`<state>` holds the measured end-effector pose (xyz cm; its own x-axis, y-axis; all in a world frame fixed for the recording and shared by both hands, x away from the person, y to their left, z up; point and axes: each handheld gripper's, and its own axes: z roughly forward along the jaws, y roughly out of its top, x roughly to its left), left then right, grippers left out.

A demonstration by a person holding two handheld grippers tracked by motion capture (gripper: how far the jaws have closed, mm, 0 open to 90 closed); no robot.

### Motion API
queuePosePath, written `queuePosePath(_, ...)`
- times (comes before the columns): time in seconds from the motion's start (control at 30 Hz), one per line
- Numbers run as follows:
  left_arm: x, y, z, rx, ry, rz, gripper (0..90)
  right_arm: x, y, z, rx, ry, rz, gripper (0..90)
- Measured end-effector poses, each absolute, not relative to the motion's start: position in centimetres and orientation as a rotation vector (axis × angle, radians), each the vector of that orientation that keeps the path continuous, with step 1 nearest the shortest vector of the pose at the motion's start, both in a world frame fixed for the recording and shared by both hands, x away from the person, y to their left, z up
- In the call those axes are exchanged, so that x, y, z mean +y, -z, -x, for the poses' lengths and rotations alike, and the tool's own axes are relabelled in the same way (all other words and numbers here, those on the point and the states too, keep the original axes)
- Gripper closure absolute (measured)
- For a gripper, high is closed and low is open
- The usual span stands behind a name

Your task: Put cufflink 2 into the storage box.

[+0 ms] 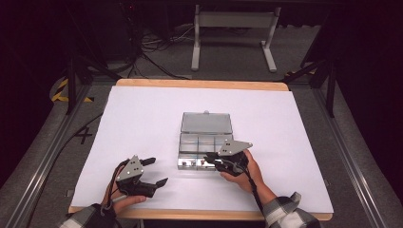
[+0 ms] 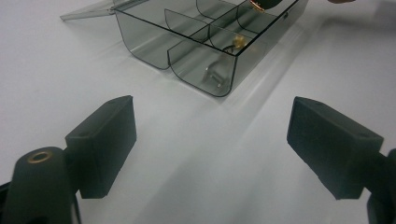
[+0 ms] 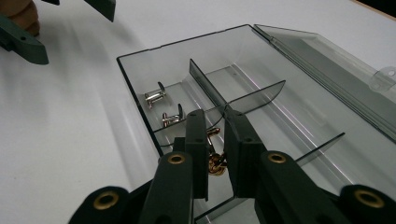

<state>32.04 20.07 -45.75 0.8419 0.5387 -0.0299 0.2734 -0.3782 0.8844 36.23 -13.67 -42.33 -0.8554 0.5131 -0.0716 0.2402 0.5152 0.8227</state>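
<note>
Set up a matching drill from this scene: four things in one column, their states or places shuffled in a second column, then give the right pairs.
Things:
1. left gripper
2. right gripper
3. silver cufflinks
4. box lid

States or places:
A. flipped back, lying flat on the table
B. jaws wide apart above bare white table
C. lying in the box's corner compartment
D. jaws nearly together around a gold piece

Pairs: 1-B, 2-D, 3-C, 4-A
</note>
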Motion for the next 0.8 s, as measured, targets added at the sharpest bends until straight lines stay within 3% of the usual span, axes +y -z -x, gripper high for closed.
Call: queuePosePath(0.8,20.05,45.75,-32.04,0.6,-0.32,-1.986,16.7,-14.23,42.05,-36.06,2.447,-1.261,-0.637,76.8)
